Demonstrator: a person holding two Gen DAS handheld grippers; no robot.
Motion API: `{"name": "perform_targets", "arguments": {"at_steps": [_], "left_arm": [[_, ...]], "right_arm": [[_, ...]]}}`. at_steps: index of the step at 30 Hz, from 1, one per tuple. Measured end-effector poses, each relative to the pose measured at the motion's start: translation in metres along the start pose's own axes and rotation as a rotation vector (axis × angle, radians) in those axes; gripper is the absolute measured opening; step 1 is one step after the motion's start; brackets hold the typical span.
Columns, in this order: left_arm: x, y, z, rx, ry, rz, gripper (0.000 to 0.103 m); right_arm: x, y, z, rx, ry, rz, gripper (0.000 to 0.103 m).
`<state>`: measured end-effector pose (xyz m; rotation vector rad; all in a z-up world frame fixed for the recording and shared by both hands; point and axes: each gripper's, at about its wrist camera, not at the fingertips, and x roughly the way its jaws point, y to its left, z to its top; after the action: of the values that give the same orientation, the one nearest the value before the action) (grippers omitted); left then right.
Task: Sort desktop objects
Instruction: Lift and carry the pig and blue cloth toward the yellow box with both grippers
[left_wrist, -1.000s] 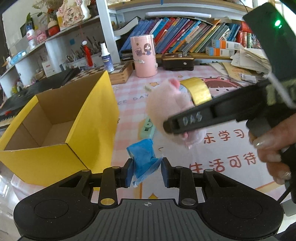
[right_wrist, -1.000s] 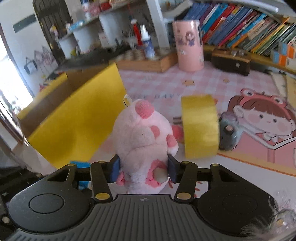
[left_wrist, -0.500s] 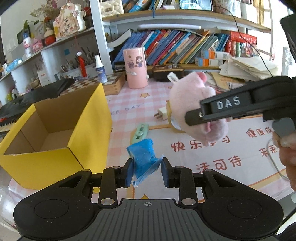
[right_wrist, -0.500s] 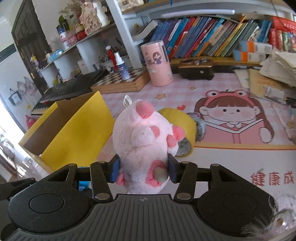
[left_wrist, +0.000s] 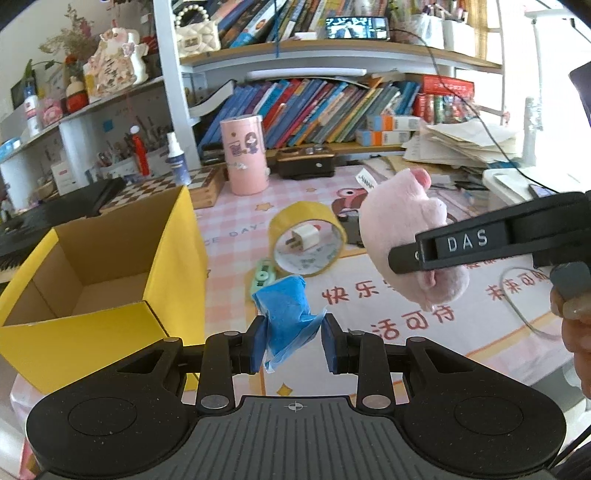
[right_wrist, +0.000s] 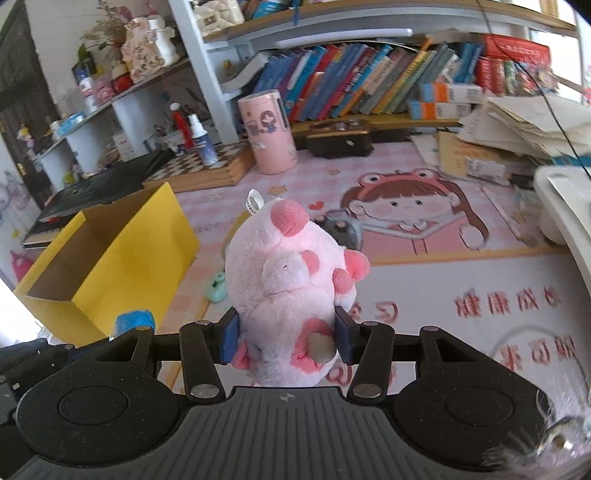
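My left gripper is shut on a crumpled blue packet, held above the table just right of the open yellow cardboard box. A pink plush pig sits clamped between the pads of my right gripper, lifted over the cartoon desk mat. From the left wrist view the same pig hangs to the right, with the right gripper's black finger across it. The yellow box lies to the left in the right wrist view, empty as far as its inside shows.
On the mat lie a yellow tape roll with a white charger plug inside it and a green correction tape. A pink canister, chessboard case, books and stacked papers line the back.
Both grippers have lifted and drawn back with their loads. The pig has swung right in the left wrist view, uncovering the tape roll and plug; the box looks farther off in the right wrist view.
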<state>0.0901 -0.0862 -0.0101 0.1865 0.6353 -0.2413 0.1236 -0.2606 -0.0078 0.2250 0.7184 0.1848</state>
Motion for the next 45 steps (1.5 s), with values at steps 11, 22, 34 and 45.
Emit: {"name": "perform_targets", "arguments": {"at_steps": [11, 22, 34, 45], "left_arm": [[-0.030, 0.023, -0.021, 0.030, -0.018, -0.057, 0.030], [-0.068, 0.057, -0.052, 0.036, -0.010, -0.053, 0.030], [-0.101, 0.088, -0.088, 0.029, 0.015, -0.046, 0.030], [-0.125, 0.117, -0.112, -0.030, 0.018, 0.017, 0.030]], "right_arm": [[-0.024, 0.031, -0.035, 0.038, 0.014, -0.075, 0.047], [-0.043, 0.080, -0.074, 0.049, 0.041, -0.080, 0.047], [-0.057, 0.127, -0.117, 0.053, 0.086, -0.060, 0.047], [-0.056, 0.167, -0.134, -0.009, 0.146, 0.012, 0.048]]}}
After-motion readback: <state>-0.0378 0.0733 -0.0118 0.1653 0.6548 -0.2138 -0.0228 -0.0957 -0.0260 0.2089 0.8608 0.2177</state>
